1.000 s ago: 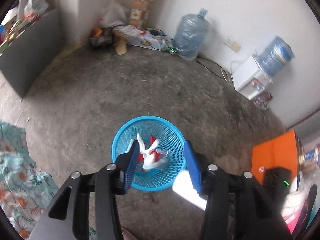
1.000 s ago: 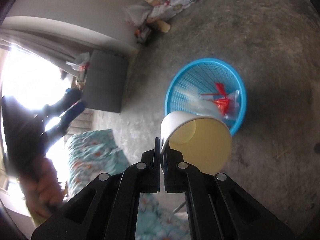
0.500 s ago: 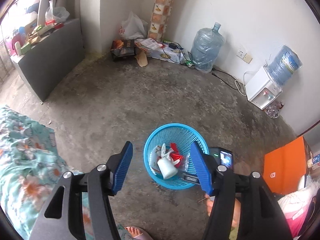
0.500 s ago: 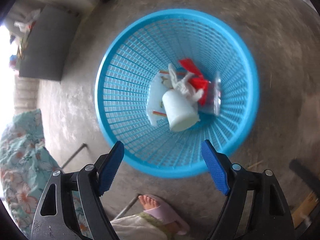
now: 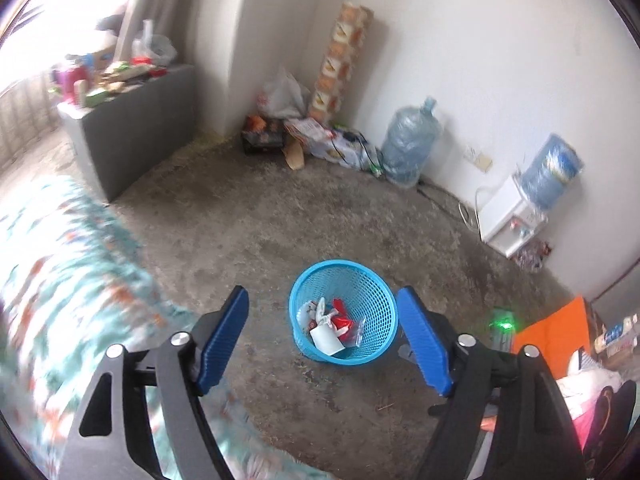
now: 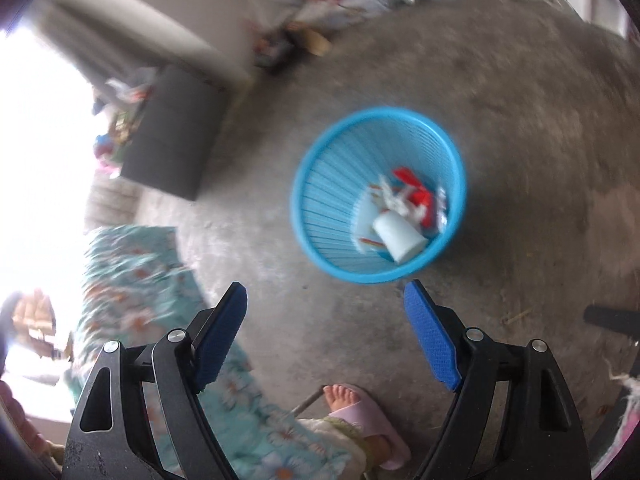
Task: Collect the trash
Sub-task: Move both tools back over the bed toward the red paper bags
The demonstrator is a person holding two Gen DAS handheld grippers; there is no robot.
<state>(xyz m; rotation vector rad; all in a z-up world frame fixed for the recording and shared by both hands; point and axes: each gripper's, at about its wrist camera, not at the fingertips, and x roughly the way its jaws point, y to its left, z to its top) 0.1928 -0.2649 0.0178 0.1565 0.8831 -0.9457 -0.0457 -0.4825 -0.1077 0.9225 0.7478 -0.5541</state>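
Note:
A blue mesh basket [image 5: 374, 296] stands on the concrete floor. It also shows in the right wrist view [image 6: 320, 184]. Inside lie a white paper cup [image 5: 326, 340], also seen from the right wrist [image 6: 400, 236], red wrappers [image 5: 342, 320] and crumpled white scraps. My left gripper [image 5: 324, 340] is open and empty, high above the basket. My right gripper [image 6: 326, 340] is open and empty, above the floor just short of the basket.
A floral teal cloth [image 5: 60, 280] covers a surface at the left. A grey cabinet [image 5: 132, 128], water bottle [image 5: 408, 148], dispenser [image 5: 516, 216] and clutter line the walls. An orange box [image 5: 556, 328] sits at right. A person's foot in a pink slipper [image 6: 360, 412] is below.
The right gripper opened and let the paper cup fall into the basket. Both grippers have since risen and pulled back from the basket.

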